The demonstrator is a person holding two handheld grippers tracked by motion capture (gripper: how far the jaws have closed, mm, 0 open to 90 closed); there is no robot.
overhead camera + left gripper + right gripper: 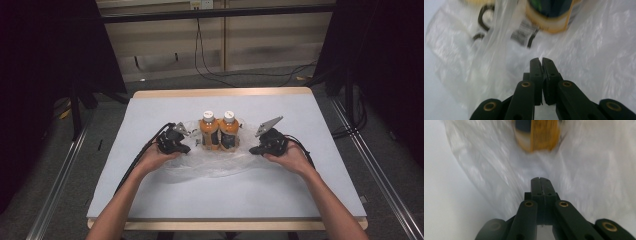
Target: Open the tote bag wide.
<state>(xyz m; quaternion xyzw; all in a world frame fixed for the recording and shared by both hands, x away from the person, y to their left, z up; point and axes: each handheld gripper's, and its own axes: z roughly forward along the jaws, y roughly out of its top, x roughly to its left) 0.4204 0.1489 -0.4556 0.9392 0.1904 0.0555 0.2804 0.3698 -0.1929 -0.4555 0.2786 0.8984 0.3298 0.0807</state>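
Two orange bottles (208, 131) (229, 130) with white caps stand side by side mid-table, on a crumpled clear plastic bag (215, 162). My left gripper (191, 146) lies at the bag's left edge and my right gripper (251, 150) at its right edge, both pointing inward at the bottles. In the left gripper view the jaws of the left gripper (541, 60) are pressed together with the bag's film (599, 55) gathered at the tips, a bottle's base (551, 15) just beyond. In the right gripper view the right gripper (540, 179) is likewise shut on the film (586, 170) below a blurred bottle (541, 135).
The pale grey table top (150, 200) has bare room in front of and behind the bag. Black cables (210, 70) run over the floor behind the table. Dark curtains hang at both sides, and metal rails (60, 175) run along the floor.
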